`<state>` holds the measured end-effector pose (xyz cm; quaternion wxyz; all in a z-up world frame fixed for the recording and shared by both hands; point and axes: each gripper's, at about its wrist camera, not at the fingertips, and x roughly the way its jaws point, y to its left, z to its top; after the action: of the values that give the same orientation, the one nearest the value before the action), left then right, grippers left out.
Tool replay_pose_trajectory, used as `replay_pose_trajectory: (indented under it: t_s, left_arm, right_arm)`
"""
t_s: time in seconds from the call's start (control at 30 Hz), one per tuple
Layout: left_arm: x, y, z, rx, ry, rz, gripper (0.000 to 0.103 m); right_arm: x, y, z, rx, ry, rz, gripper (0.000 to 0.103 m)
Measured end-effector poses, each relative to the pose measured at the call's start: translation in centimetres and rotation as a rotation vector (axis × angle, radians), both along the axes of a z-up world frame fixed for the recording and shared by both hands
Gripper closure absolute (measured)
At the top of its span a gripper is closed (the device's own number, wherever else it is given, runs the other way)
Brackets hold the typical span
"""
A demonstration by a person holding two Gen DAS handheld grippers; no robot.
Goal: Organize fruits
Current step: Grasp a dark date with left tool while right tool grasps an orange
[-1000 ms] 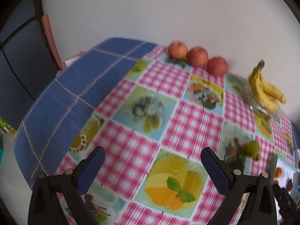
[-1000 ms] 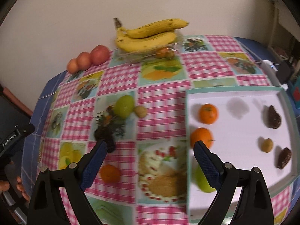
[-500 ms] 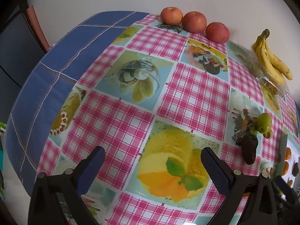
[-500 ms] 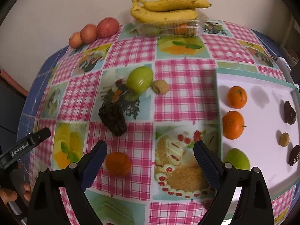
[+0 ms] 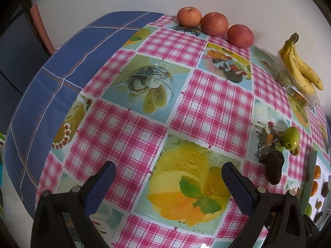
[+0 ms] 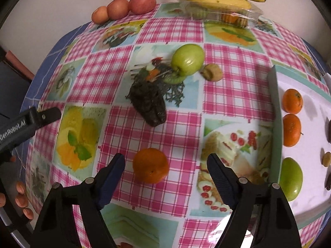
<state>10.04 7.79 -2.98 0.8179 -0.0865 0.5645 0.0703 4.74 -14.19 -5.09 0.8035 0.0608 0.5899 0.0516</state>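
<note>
My right gripper (image 6: 165, 165) is open and empty, low over the table, with a loose orange (image 6: 150, 165) lying between its fingers, nearer the left one. Beyond it lie a dark wrinkled fruit (image 6: 149, 103), a green apple (image 6: 187, 59) and a small brown fruit (image 6: 212, 72). A white tray (image 6: 276, 111) at the right holds two oranges (image 6: 292, 101), a green apple (image 6: 290, 177) and small dark and brown fruits. My left gripper (image 5: 168, 177) is open and empty over the tablecloth; the dark fruit (image 5: 274, 168) and green apple (image 5: 291, 138) lie to its right.
Three red apples (image 5: 214, 23) line the wall at the back. A banana bunch (image 5: 300, 70) rests on a clear plastic box (image 6: 219, 13) of fruit. The table's blue-cloth edge (image 5: 51, 86) curves at the left. The left gripper's arm (image 6: 24, 124) shows in the right wrist view.
The right gripper has moved forward and down to the left, bringing the loose orange between its fingers. The left gripper has moved forward over the table. Both stay open.
</note>
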Motion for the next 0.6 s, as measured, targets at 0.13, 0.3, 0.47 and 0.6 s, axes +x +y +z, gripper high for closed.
replay_pose_trajectory:
  t_s: [0.13,0.3,0.47,0.6]
  left_arm:
    - [0.2,-0.4,-0.1,-0.011,0.002,-0.01,0.0]
    - [0.3,-1.0,-0.1,-0.016,0.0,-0.023,0.0]
    - [0.4,-1.5,0.0,-0.025,-0.004,-0.032,0.0]
    - [0.5,-1.7,0.1,-0.048,-0.007,-0.028,0.0]
  right_arm:
    - [0.0,0.4,-0.6,-0.003,0.016,0.021,0.039]
    - [0.0,0.1,-0.5,0.007,0.011,0.021,0.041]
    - [-0.3,-0.3,-0.3,0.061,0.005,0.031,0.055]
    - [-0.3,-0.1,-0.3,0.1,0.007,0.042,0.065]
